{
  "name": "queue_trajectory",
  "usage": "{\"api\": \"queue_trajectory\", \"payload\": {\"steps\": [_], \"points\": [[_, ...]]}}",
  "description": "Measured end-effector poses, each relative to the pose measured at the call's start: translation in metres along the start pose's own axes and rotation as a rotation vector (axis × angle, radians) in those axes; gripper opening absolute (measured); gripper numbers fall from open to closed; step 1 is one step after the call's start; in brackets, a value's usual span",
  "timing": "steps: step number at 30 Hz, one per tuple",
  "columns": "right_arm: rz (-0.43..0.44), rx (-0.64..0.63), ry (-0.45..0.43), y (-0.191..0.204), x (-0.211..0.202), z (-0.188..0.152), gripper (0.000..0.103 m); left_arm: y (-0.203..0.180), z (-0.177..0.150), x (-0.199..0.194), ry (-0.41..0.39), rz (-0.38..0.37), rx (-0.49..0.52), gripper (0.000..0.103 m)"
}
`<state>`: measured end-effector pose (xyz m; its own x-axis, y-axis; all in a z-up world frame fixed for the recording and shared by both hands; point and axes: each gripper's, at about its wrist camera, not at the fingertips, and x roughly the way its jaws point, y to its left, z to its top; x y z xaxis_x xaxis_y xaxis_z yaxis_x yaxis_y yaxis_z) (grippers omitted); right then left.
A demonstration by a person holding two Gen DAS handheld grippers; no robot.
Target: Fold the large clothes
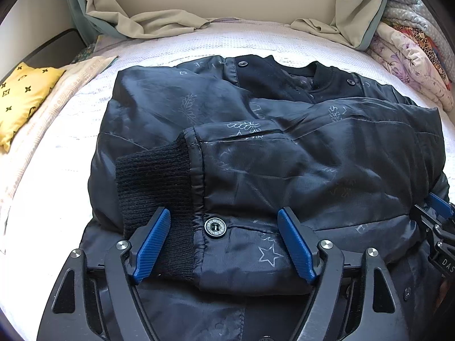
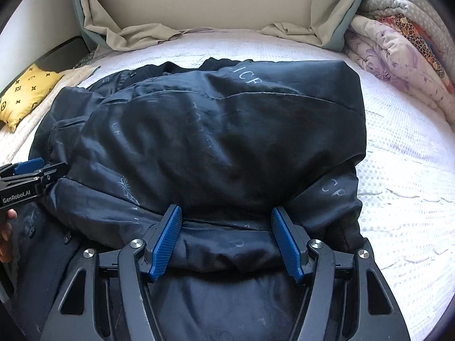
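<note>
A dark navy padded jacket [image 1: 284, 147] with pale printed marks lies partly folded on the white bed; it also shows in the right wrist view [image 2: 221, 142]. A sleeve with a black ribbed cuff [image 1: 153, 187] and a metal snap button [image 1: 215, 227] is folded across its front. My left gripper [image 1: 224, 244] is open, its blue fingers on either side of the cuff end of the sleeve. My right gripper [image 2: 226, 240] is open over the jacket's near right edge, fabric bunched between its fingers. The left gripper also shows in the right wrist view [image 2: 28, 176], and the right gripper at the left wrist view's edge [image 1: 438, 213].
The white mattress [image 2: 403, 176] has bare room to the right. A yellow patterned pillow [image 1: 20, 96] lies at the left. Folded floral quilts [image 1: 409, 62] are stacked at the back right. A beige sheet [image 1: 159, 22] hangs along the headboard.
</note>
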<state>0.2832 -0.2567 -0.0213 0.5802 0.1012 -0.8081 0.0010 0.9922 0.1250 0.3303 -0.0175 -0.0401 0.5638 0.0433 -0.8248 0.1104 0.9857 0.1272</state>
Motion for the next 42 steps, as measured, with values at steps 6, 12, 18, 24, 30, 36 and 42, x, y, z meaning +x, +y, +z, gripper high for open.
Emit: {"api": "queue_trajectory", "payload": {"steps": [6,12,18,24,30,36,42], "points": [[0.060,0.082,0.029,-0.008,-0.022,0.015,0.069,0.010,0.007,-0.014,0.041,-0.044,-0.039,0.086],[0.161,0.197,-0.037,-0.033,-0.069,0.031,0.072,0.033,0.013,-0.040,0.014,-0.083,-0.107,0.087],[0.190,0.297,-0.002,-0.067,-0.079,0.027,0.074,0.064,0.008,-0.065,-0.011,-0.140,-0.158,0.087],[0.247,0.351,0.084,-0.093,-0.075,0.003,0.073,0.103,-0.006,-0.078,0.005,-0.222,-0.229,0.087],[0.283,0.378,0.166,-0.105,-0.100,-0.024,0.073,0.130,-0.031,-0.091,0.086,-0.313,-0.248,0.085],[0.352,0.380,0.216,-0.110,-0.134,-0.065,0.073,0.152,-0.072,-0.103,0.193,-0.355,-0.275,0.081],[0.390,0.441,0.256,-0.120,-0.138,-0.115,0.073,0.172,-0.121,-0.091,0.317,-0.405,-0.352,0.076]]}}
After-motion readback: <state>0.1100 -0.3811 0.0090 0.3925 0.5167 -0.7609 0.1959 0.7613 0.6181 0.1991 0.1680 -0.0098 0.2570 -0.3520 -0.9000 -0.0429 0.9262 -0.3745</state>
